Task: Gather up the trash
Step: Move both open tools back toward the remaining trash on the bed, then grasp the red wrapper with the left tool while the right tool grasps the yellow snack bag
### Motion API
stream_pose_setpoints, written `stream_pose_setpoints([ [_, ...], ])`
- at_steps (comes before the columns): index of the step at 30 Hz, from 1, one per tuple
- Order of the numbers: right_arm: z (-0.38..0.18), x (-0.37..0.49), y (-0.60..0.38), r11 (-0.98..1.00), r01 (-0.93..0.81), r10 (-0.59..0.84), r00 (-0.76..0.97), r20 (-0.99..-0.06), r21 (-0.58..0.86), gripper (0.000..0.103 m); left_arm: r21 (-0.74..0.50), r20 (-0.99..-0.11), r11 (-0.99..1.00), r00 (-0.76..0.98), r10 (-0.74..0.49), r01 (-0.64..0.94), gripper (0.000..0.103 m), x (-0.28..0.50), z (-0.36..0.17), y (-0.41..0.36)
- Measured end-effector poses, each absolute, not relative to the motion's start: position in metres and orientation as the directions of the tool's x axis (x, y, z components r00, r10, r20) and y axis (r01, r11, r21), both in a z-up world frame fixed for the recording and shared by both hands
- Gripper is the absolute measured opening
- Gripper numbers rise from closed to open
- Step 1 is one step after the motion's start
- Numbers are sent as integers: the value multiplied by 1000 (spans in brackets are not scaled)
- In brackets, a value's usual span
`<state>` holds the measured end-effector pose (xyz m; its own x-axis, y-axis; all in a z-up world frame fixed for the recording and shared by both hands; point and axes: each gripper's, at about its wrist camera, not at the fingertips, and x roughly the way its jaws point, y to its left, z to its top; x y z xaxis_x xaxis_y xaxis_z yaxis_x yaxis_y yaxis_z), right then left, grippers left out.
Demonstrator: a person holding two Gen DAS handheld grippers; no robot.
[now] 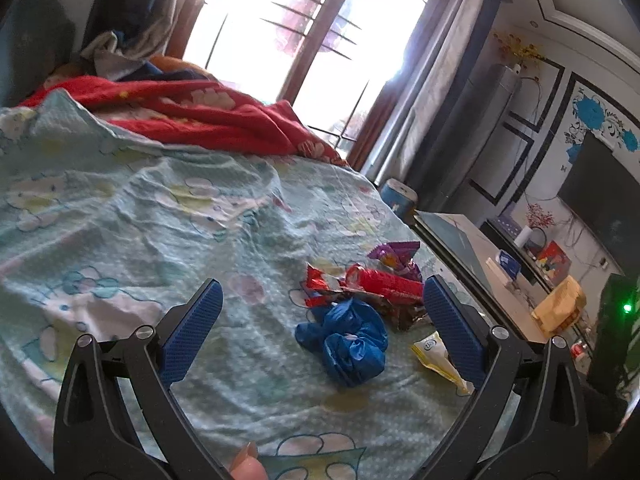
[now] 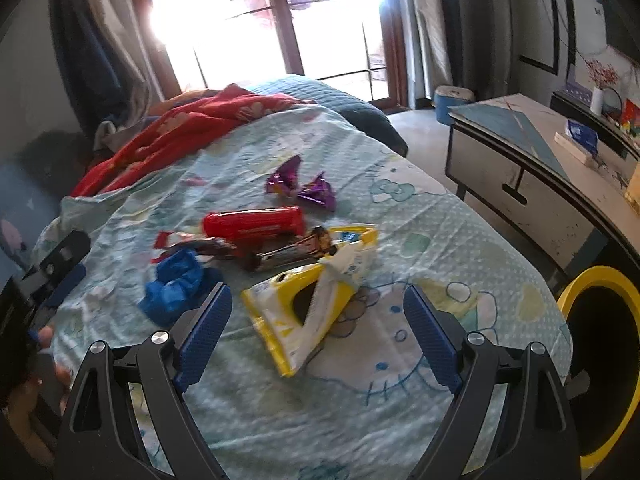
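Your right gripper (image 2: 318, 334) has its fingers spread wide above the bed sheet (image 2: 420, 216), the yellow wrapper (image 2: 280, 316) lying between them. Your left gripper (image 1: 320, 328) is likewise spread, empty, framing the crumpled blue bag (image 1: 346, 340). Farther off lie the red tube (image 2: 252, 220) and purple wrappers (image 2: 300, 186). At right stands the yellow-rimmed bin (image 2: 600, 360).

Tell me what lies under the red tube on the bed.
The red tube rests on crumpled foil wrappers over the cartoon-print bedsheet. Whatever sits directly beneath the tube is covered.
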<state>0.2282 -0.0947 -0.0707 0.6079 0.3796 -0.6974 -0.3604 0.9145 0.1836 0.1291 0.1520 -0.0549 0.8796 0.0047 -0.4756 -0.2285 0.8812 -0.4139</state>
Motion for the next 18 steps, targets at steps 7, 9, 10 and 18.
stream_pose_setpoints([
  [7,-84,248,-95,916,-340,383,591,-710,211,85,-492,-485,847,871,-74,-201,82,154,-65,161],
  [9,-89,253,-95,916,-333,386,580,-717,223,85,-517,-494,832,864,-100,-200,76,162,-70,163],
  [10,-91,256,-95,916,-326,390,574,-720,235,85,-534,-494,823,862,-117,-195,75,165,-72,164],
  [18,-108,267,-96,896,-283,443,515,-734,342,76,-637,-503,741,843,-192,-212,65,183,-92,172],
])
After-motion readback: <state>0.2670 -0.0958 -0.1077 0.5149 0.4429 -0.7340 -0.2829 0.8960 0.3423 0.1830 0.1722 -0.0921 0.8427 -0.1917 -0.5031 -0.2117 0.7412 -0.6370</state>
